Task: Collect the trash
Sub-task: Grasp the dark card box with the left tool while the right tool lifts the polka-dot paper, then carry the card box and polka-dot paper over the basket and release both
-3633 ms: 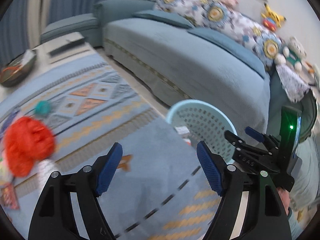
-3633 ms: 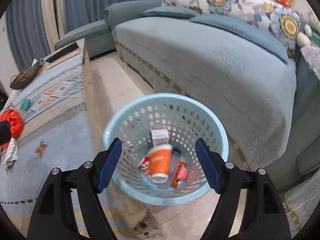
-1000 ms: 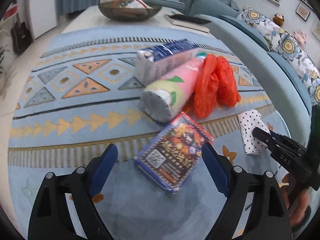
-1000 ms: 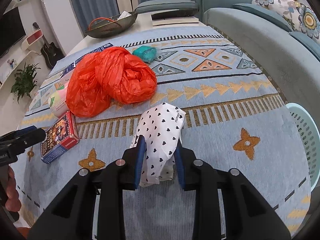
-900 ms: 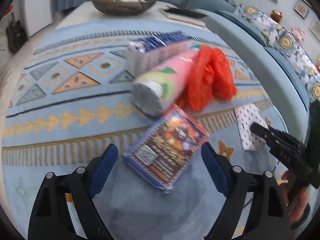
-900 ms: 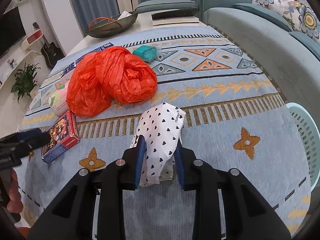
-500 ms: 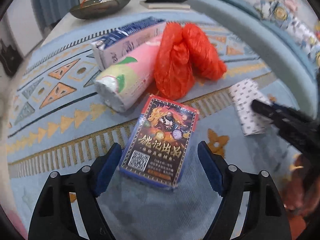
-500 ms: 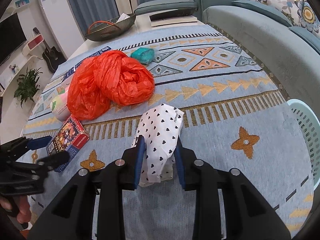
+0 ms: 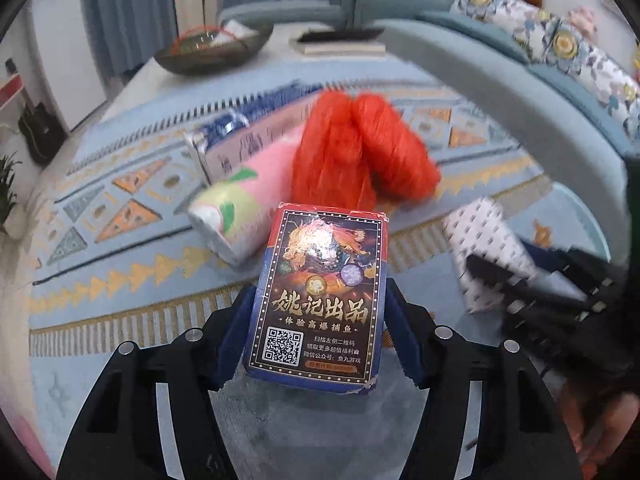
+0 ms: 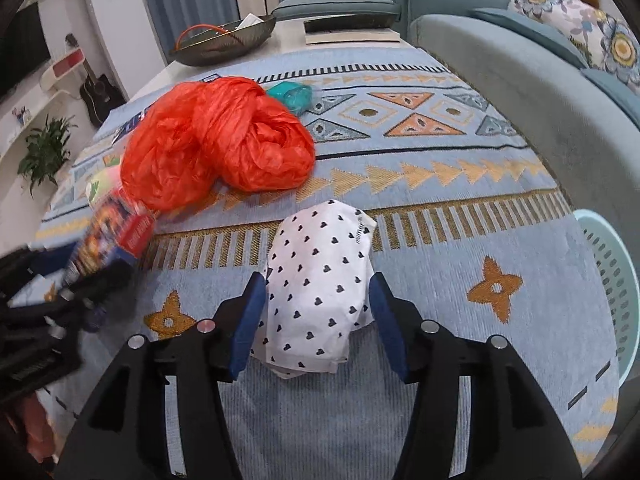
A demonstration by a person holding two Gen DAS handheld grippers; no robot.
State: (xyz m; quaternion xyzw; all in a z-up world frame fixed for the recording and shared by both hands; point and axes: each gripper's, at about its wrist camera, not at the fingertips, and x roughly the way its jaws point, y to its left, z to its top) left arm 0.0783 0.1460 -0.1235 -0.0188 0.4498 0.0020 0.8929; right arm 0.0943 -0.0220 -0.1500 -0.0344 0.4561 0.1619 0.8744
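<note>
The left gripper (image 9: 318, 332) has its blue fingers (image 9: 234, 336) pressed on both sides of a card box (image 9: 320, 296). The box is flat, with hard straight edges and shiny dark sides. It has a dragon picture, gold letters and a small square code on it, and it sticks up out of the fingers.

The right gripper (image 10: 316, 320) has its fingers (image 10: 250, 320) close on either side of a white bag (image 10: 320, 284) and touching it, though I cannot tell how hard they squeeze. The bag is soft and crinkly, with tiny black hearts all over. It lies on the rug (image 10: 420, 184).

The rug is blue and woven, with orange triangles, yellow arrows and stripes. Behind the box lies a puffy, wrinkly orange plastic bag (image 10: 216, 144). Beside it is a pink and green tube (image 9: 240, 208) with a silver end, touching a long white and blue carton (image 9: 248, 136). A small teal lump (image 10: 292, 94) sits just behind the orange bag.

A light blue basket (image 10: 612, 280) full of holes stands off the right edge of the rug, well apart from the trash. A grey-blue sofa (image 10: 540, 80) with flower pillows runs along the right. Far back are a dark bowl (image 10: 224, 46) and a flat book (image 10: 352, 32)
</note>
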